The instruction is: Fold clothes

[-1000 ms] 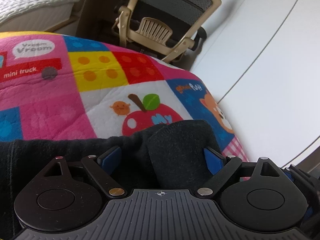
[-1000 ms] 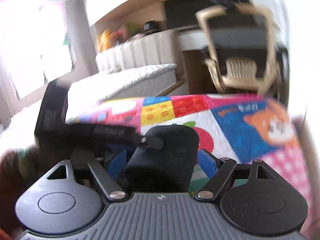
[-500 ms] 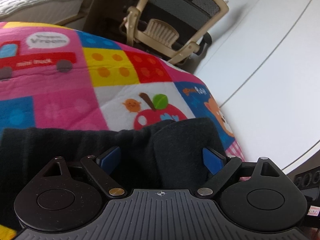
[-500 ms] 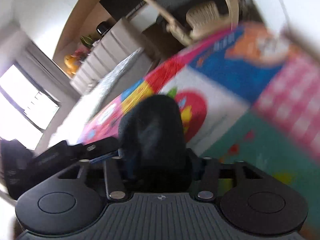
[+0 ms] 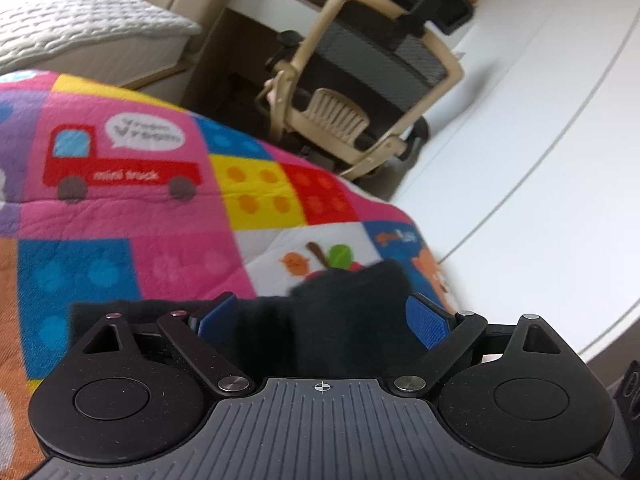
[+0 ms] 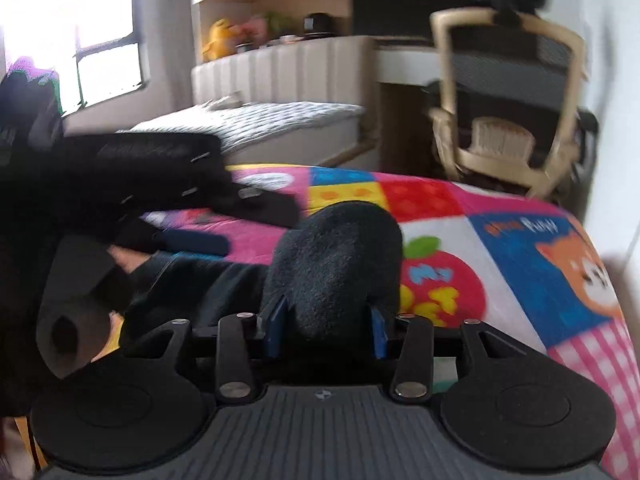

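On the bright patchwork quilt (image 5: 168, 216), near its right edge over the apple patch, lies the black garment (image 5: 344, 304), a bunched fold of it rising between both tools. The left tongs (image 5: 322, 316) stand spread wide, blue pads either side of the cloth without clamping it. The right tongs (image 6: 325, 330) are drawn in, pinching the raised black fold.
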{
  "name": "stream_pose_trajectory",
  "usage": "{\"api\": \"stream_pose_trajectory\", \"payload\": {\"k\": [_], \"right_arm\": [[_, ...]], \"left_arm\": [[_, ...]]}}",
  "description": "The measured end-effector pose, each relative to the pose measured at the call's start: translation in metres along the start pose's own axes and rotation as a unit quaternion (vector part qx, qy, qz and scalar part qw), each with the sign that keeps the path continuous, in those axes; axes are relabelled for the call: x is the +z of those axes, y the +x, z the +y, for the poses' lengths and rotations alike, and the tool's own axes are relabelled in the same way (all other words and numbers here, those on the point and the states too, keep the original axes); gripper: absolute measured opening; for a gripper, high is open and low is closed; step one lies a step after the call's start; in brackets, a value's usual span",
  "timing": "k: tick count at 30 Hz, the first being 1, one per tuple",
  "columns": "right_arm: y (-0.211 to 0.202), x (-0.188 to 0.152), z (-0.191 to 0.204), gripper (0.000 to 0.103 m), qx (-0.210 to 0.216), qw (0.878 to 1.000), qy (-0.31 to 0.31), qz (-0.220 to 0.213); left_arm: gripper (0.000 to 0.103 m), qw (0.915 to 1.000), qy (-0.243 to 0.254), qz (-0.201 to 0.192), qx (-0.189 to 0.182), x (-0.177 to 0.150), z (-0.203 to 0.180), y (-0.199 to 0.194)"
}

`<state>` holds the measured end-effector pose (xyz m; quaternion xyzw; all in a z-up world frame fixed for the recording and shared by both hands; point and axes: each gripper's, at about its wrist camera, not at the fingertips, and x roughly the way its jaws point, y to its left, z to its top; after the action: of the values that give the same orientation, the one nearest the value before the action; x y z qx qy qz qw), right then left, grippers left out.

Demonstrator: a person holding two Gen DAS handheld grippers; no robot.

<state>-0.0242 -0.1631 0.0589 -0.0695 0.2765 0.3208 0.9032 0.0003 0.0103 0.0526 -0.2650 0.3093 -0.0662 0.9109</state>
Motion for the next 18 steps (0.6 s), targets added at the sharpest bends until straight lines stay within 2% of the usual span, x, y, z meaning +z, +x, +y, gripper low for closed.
{"api": "stream_pose_trajectory", "payload": {"k": [2,4,6,8,10,11,14,18], "right_arm": [[-0.002,-0.001,0.011,0.046,0.010,1.000,-0.028,-0.004],[-0.005,-0.003,0.019,0.050,0.024,0.998,-0.051,-0.010],[-0.009,-0.004,0.020,0.054,0.035,0.998,-0.059,-0.013],[-0.012,-0.003,0.014,0.057,0.049,0.998,-0.047,-0.016],[-0.016,-0.001,0.000,0.075,0.066,0.998,-0.013,-0.017],[-0.018,0.000,-0.008,0.078,0.069,0.997,0.008,-0.019],[-0.021,-0.002,-0.036,0.079,0.076,0.993,0.085,-0.019],[-0.003,-0.008,-0.070,0.081,0.109,0.972,0.209,0.001]], "left_arm": [[0.095,0.9999,0.015,0.004,-0.005,-0.001,-0.007,0.001],[0.095,0.9996,0.028,0.009,0.006,-0.004,-0.010,0.007],[0.097,0.9989,0.034,0.014,0.028,-0.006,-0.009,0.012],[0.097,0.9990,0.029,0.017,0.030,-0.007,-0.004,0.014],[0.096,0.9984,0.029,0.016,0.047,-0.008,0.001,0.014],[0.096,0.9977,0.031,0.016,0.058,-0.009,0.004,0.014],[0.097,0.9979,0.020,0.015,0.059,-0.008,0.015,0.011],[0.097,0.9981,0.013,0.010,0.060,-0.008,0.023,0.007]]}}
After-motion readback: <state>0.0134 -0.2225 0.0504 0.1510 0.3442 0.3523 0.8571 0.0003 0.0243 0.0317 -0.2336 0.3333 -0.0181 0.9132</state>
